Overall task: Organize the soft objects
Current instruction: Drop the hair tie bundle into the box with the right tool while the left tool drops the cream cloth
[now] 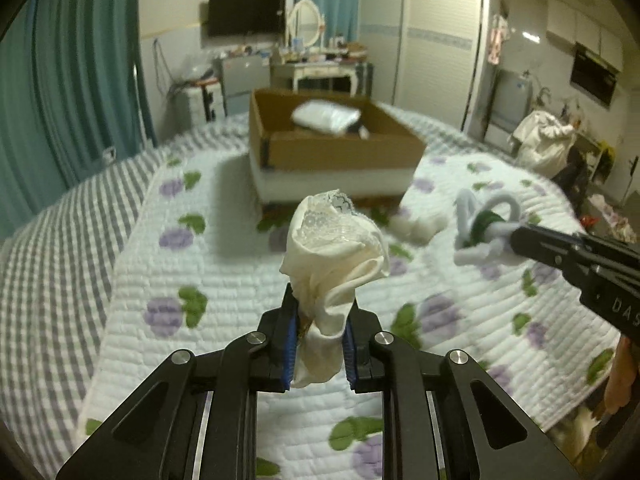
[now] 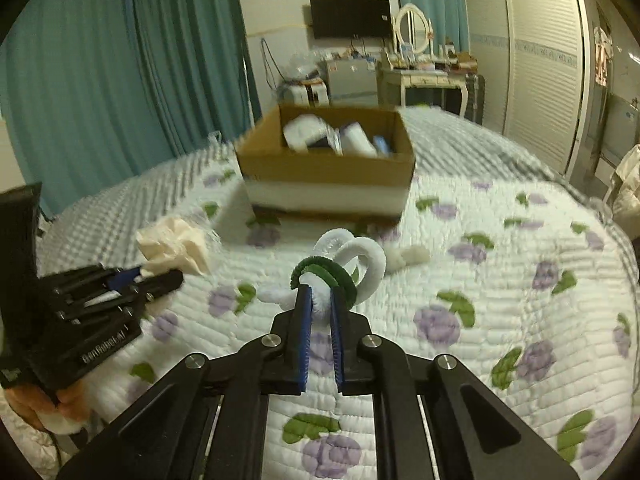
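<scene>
My left gripper (image 1: 320, 308) is shut on a cream cloth with a lace edge (image 1: 334, 248) and holds it above the quilt; it also shows in the right wrist view (image 2: 174, 250). My right gripper (image 2: 320, 296) is shut on a white and green pipe-cleaner bundle (image 2: 344, 266), which also shows in the left wrist view (image 1: 482, 228). A cardboard box (image 1: 332, 148) stands ahead on the bed, with white soft items inside (image 1: 326, 116). In the right wrist view the box (image 2: 328, 170) holds several items. A small white fluffy piece (image 1: 418, 226) lies on the quilt before the box.
The bed has a white quilt with purple flowers (image 1: 240, 280) over a grey checked sheet (image 1: 48, 280). Teal curtains (image 2: 100, 80) hang on the left. A dressing table with a mirror (image 1: 316, 60) and a wardrobe (image 1: 432, 32) stand behind.
</scene>
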### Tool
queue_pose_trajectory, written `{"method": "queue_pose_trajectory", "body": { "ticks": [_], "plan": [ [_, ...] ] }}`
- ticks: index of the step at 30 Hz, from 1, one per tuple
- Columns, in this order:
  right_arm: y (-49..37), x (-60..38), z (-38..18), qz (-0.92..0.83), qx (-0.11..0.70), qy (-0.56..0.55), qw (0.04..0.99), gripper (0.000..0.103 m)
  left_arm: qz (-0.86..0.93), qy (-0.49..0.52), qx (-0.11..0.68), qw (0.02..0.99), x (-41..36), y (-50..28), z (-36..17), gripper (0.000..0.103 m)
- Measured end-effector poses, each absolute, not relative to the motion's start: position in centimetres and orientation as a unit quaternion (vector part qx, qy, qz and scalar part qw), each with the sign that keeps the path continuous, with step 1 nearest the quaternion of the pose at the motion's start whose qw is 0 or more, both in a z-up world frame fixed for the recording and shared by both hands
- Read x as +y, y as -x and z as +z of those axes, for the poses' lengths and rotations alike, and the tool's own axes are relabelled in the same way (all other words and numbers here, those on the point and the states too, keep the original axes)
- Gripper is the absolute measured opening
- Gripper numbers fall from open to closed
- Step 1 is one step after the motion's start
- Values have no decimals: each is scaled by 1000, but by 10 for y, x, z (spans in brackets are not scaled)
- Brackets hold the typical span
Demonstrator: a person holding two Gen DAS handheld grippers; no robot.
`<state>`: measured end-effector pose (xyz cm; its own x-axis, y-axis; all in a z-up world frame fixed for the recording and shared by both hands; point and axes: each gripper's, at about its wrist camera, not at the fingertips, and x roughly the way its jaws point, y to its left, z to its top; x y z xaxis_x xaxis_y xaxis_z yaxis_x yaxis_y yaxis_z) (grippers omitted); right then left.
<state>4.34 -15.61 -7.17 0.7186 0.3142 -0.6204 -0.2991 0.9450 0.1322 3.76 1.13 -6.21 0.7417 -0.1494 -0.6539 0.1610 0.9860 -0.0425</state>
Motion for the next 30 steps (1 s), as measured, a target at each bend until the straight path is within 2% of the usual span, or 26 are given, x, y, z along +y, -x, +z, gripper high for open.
{"method": "queue_pose_trajectory", "body": {
  "ticks": [6,15,22,30],
  "plan": [
    [-50,-160,-2,178,275,9,945,9,-92,-10,309,947,1,-54,-11,18],
    [-141,-154,74,193,215,43,956,9,-71,-27,270,960,-10,-142,35,18],
    [-224,-143,65,191,206,55,958,9,-50,-41,276,959,-20,-230,23,18],
    [-314,-147,1,190,251,35,949,9,-31,-59,304,950,-23,-290,-22,18]
  ]
}}
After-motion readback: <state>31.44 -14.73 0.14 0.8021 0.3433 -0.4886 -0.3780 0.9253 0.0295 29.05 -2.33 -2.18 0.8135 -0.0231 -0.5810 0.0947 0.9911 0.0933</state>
